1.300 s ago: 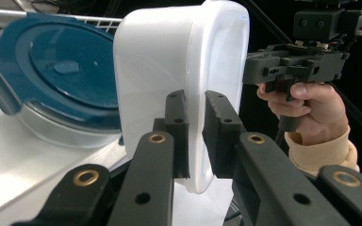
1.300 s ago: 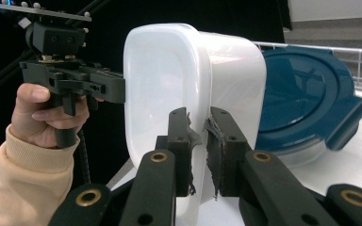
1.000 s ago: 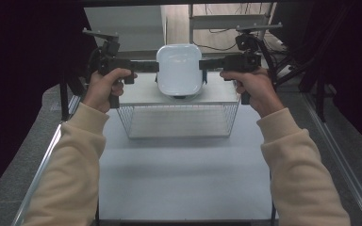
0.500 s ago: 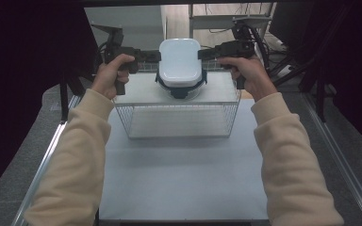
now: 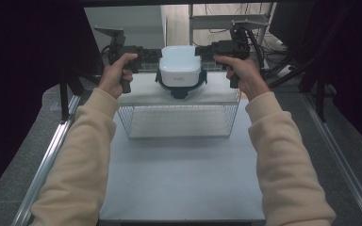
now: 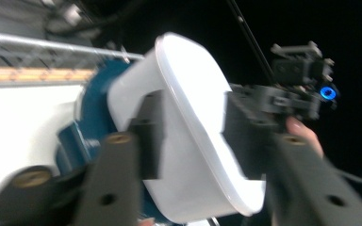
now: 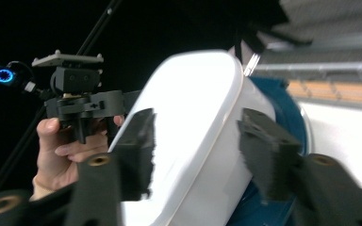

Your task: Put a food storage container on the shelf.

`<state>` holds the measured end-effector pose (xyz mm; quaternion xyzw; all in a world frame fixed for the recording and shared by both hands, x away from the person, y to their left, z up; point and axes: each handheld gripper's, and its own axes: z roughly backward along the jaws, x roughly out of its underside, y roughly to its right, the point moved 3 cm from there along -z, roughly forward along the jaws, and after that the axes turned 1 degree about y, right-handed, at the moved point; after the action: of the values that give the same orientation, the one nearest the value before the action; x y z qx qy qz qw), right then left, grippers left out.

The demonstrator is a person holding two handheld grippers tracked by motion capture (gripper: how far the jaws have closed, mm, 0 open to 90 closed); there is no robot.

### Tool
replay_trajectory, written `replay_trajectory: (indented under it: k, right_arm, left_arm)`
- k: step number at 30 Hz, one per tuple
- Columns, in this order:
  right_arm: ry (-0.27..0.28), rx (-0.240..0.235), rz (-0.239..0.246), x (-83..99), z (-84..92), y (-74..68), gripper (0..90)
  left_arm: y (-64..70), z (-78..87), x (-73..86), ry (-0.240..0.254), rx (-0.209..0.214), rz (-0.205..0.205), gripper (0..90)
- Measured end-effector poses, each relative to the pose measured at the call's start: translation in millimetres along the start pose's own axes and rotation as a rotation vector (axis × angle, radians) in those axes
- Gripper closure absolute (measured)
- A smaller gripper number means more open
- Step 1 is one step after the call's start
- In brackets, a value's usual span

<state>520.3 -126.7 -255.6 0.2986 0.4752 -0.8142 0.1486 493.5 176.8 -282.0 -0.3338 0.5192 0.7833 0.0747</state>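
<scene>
One smooth white rounded-square lid (image 5: 180,65), blue-clipped container.

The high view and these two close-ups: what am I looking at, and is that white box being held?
A person holds a hand tool with two black jaws in each hand. The high view looks down on the table; each close-up comes from a camera on one tool. A white-lidded container sits on a wire rack. The left gripper and right gripper flank it. Their jaws have just been opening: the lid's edge lies between them, with gaps at the pads, so it looks released.
</scene>
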Motion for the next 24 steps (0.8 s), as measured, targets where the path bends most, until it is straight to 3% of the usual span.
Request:
replay_trajectory:
  k: [3, 8, 13, 17, 21, 24]
  right_arm:
    - [0.049, 0.023, 0.089, 4.2, 14.7, -6.9, 34.1]
    - [0.062, 0.057, 0.254, 29.4, 44.7, -13.1, 31.4]
    - [0.07, 0.119, 0.395, 68.1, 68.4, -13.8, 29.1]
    - [0.066, 0.154, 0.441, 102.6, 81.2, -8.0, 28.1]
    - [0.065, 0.179, 0.472, 142.1, 88.8, 1.5, 27.4]
    - [0.072, 0.197, 0.482, 167.2, 92.2, 9.1, 27.2]
  left_arm:
    - [7.7, 13.1, 8.2, 0.027, -0.054, -0.089, 40.7]
    - [18.3, 38.9, 40.2, 0.042, -0.095, -0.21, 32.8]
    - [13.0, 59.0, 86.8, 0.041, -0.134, -0.244, 27.8]
    - [7.3, 69.6, 124.6, 0.023, -0.171, -0.275, 26.2]
    - [-4.5, 73.3, 165.4, -0.006, -0.261, -0.332, 24.6]
    - [-17.1, 73.7, 191.0, -0.023, -0.322, -0.345, 24.3]
